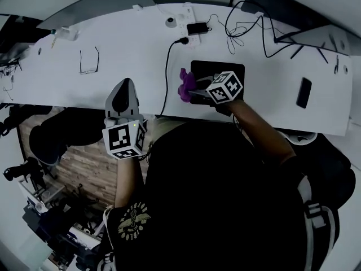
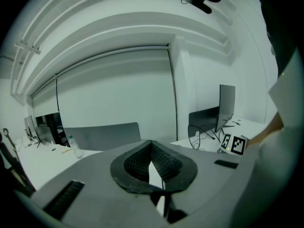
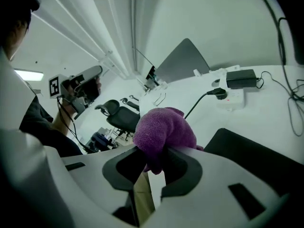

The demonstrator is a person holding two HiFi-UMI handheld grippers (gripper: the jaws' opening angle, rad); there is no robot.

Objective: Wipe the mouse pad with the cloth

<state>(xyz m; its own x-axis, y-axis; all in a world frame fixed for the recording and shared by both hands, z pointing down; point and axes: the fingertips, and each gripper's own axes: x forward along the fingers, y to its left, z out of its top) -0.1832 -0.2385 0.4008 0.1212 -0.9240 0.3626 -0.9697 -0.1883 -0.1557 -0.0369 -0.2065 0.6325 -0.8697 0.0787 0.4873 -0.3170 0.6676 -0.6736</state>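
A black mouse pad lies on the white desk, right of centre near the front edge. My right gripper is shut on a bunched purple cloth at the pad's left edge. In the right gripper view the cloth bulges out from between the jaws, and the mouse pad lies to the right below it. My left gripper is held in front of the desk's edge, away from the pad. Its ribbed pads are closed together with nothing between them.
A pair of glasses lies on the desk's left part. A power strip with an adapter and black cables sits behind the pad. A dark phone lies at the right. An office chair stands beside the desk.
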